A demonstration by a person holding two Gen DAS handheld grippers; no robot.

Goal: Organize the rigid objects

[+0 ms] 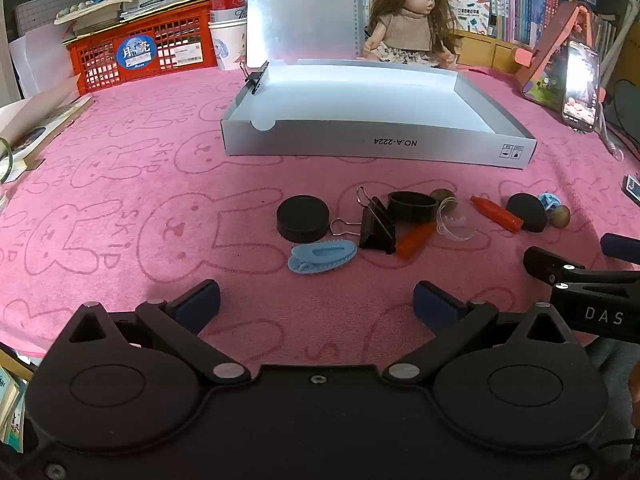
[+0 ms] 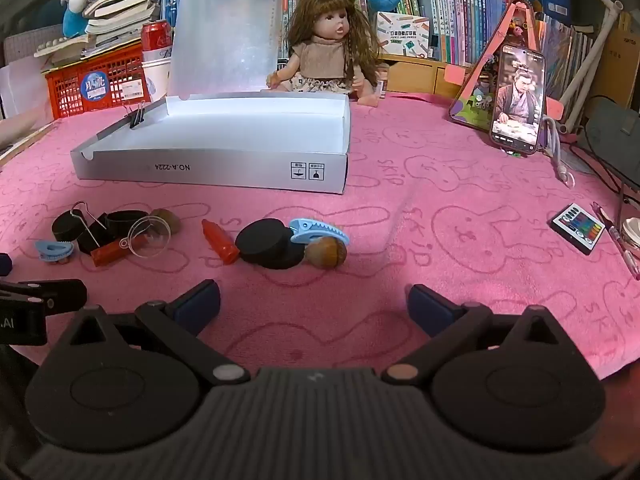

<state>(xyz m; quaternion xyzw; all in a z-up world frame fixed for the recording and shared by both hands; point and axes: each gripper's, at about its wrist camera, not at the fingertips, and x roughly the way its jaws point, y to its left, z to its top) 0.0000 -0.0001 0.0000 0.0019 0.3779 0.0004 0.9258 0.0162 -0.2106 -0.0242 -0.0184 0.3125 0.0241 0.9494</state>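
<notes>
1. Here, only the right view shows the remote (image 2: 577,228) on the cloth (image 2: 440,200); the left view shows the round cap (image 1: 303,218) unobstructed.
2. The blue clip (image 1: 322,256) lies lengthwise left-right, near the binder clip (image 1: 376,222).
3. The box (image 1: 376,144) sits behind the clutter.
4. Left gripper (image 1: 316,306) and right gripper (image 2: 314,304) gape wide, empty.

The left tool (image 1: 317,304) is showing a matte black body with two round housings, silver pivot pins, small screws and dark blue pads (image 1: 198,306). The right tool (image 2: 314,304) is looking alike, wearing a ribbed grey centre and white lettering along its side.
</notes>
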